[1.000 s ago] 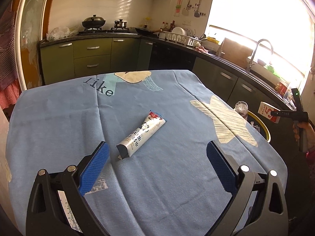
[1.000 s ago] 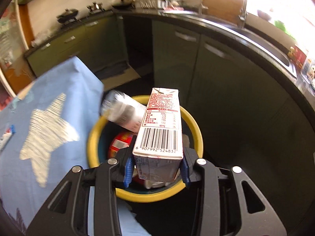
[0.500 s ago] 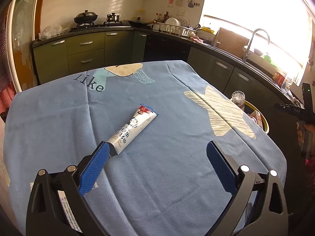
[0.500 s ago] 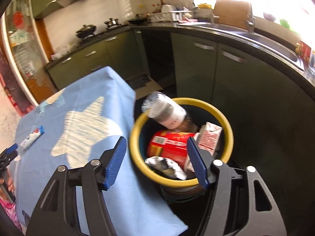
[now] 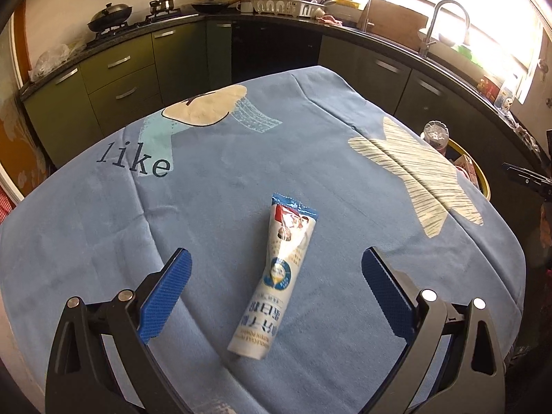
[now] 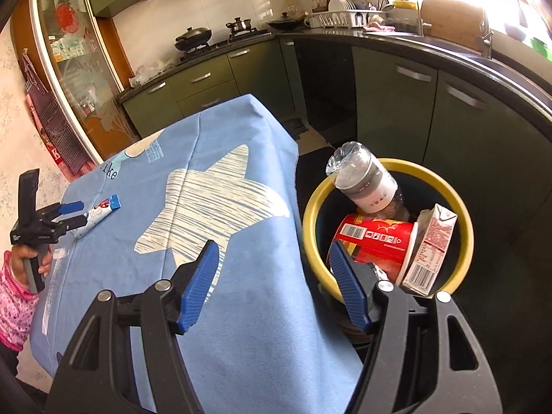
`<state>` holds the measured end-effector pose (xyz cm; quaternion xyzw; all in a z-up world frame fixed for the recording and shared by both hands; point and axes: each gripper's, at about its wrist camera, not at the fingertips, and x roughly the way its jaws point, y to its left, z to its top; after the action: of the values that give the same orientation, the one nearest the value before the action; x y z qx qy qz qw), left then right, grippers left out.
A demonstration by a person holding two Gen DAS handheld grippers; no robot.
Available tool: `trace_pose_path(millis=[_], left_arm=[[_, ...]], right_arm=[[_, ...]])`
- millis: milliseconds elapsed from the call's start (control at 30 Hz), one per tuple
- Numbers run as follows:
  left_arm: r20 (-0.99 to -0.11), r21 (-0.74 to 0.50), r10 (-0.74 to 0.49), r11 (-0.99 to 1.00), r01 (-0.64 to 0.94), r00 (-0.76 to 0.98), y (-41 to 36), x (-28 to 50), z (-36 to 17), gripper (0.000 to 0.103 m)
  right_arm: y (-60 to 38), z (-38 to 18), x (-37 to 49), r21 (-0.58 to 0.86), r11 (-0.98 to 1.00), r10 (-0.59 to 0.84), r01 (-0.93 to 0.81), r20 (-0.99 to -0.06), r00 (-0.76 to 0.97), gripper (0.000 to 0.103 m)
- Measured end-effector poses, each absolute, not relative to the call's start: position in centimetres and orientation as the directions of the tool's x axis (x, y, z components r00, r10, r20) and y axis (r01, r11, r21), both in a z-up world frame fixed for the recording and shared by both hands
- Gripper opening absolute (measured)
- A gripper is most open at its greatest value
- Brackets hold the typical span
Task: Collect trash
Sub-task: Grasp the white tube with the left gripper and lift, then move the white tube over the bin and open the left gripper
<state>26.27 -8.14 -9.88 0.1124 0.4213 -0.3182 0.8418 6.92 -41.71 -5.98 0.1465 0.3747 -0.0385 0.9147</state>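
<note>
A round bin with a yellow rim [image 6: 464, 227] stands on the floor just beside the right edge of the table, which is draped in a blue cloth [image 6: 220, 310] printed with a pale star. The bin is nearly full. A clear plastic bottle [image 6: 365, 188] with a white label leans on the far-left part of the rim, its base sticking up and out above it. Below the bottle a red paper cup [image 6: 376, 241] lies on its side, its mouth turned to the right. A small carton [image 6: 431, 248] with red print and a barcode stands tilted against the cup's mouth, close to the right wall of the bin. A bit of crumpled silver foil shows just behind the right gripper's finger; how much of it there is cannot be told.

The right gripper [image 6: 276, 283] hangs over the gap between the table edge and the bin, its jaws apart at a middling width and empty, with nothing between the blue pads.

On the table the one piece of trash left is a white tube [image 5: 276, 276] with blue ends. It lies flat on the cloth near the near-left side, well apart from the bin. The left gripper [image 5: 272, 286] hovers over it with its jaws spread wide, the tube between them lengthwise, neither pad touching it. In the right wrist view a hand [image 6: 29, 258] in a pink sleeve grasps that gripper's handle.
</note>
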Motion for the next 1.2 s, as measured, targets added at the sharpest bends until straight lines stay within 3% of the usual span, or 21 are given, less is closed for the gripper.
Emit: trace_pose_path(millis=[267,667,1000,1200], left_arm=[[-0.798,-0.019,-0.421,0.732,0.682,0.43,-10.6,27.2,-10.7,0.09],[-0.823,0.004,-0.391,0.72,0.694,0.411,-11.3,27.2,-11.9,0.063],[-0.828,0.021,-0.381,0.713,0.701,0.412,-10.9,25.1,-11.5,0.027],[-0.835,0.038,-0.379,0.684,0.729,0.398,-12.6,22.5,-10.9,0.024]], right_arm=[[-41.4,-6.5,7.9,0.246,0.955,0.06,0.168,-0.711,0.7,0.065],[-41.1,-6.8,8.4,0.255,0.955,0.085,0.149,-0.72,0.689,0.066],[-41.3,-6.4,8.0,0.272,0.953,0.1,0.138,-0.706,0.701,0.066],[-42.0,-6.3,7.1,0.288,0.948,0.105,0.138,-0.689,0.717,0.066]])
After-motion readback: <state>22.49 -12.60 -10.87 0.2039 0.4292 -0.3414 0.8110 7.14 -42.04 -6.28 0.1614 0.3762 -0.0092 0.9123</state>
